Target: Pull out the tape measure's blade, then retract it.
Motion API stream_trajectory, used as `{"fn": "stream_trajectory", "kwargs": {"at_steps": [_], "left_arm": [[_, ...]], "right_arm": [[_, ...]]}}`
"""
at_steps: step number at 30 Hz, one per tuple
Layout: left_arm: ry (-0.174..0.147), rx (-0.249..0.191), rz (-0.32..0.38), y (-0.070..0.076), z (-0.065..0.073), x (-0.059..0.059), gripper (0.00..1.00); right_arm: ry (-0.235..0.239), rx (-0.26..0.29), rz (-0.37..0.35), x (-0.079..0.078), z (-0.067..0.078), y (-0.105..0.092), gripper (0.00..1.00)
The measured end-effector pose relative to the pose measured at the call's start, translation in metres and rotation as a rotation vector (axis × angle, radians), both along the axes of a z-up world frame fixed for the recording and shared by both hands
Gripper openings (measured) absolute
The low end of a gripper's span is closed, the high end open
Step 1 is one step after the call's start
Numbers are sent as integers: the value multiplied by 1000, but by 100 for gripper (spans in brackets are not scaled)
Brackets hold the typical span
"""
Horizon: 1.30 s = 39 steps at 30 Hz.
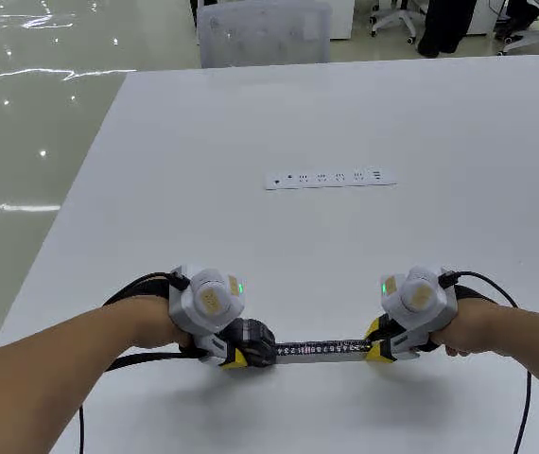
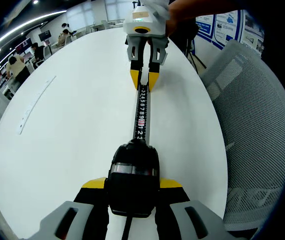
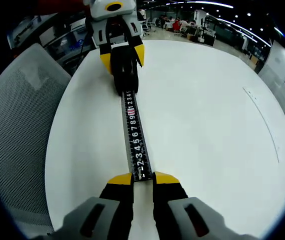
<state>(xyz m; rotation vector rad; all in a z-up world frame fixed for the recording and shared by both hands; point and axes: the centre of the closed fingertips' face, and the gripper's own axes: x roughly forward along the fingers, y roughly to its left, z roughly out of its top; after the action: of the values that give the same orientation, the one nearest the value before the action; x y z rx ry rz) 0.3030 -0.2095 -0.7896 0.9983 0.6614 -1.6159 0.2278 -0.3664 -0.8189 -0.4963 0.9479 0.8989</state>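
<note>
A black tape measure case (image 1: pixel 249 342) (image 2: pixel 132 176) sits low over the white table near its front edge, with my left gripper (image 1: pixel 233 355) (image 2: pixel 132 184) shut on it. Its black blade (image 1: pixel 321 349) (image 2: pixel 140 112) (image 3: pixel 135 140) with white numbers runs straight across to my right gripper (image 1: pixel 380 350) (image 3: pixel 142 177), which is shut on the blade's tip. The case (image 3: pixel 124 70) appears at the far end of the right gripper view, between the left gripper's yellow fingertips (image 3: pixel 105 60). The right gripper's yellow fingertips (image 2: pixel 135 77) pinch the blade's end in the left gripper view.
A white power strip (image 1: pixel 331 178) lies flat in the middle of the table (image 1: pixel 345 113). A grey mesh chair (image 1: pixel 265 33) stands at the table's far edge, and another (image 2: pixel 257 125) by the near edge. Black cables (image 1: pixel 137 288) trail from both grippers.
</note>
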Motion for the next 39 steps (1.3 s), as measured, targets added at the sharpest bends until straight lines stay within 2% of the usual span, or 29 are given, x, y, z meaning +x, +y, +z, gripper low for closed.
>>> {"fn": "stream_trajectory", "kwargs": {"at_steps": [39], "left_arm": [[-1,-1,1,0,-1,0,32]], "right_arm": [[8,-13,-33,-13,0,-28,12]]}}
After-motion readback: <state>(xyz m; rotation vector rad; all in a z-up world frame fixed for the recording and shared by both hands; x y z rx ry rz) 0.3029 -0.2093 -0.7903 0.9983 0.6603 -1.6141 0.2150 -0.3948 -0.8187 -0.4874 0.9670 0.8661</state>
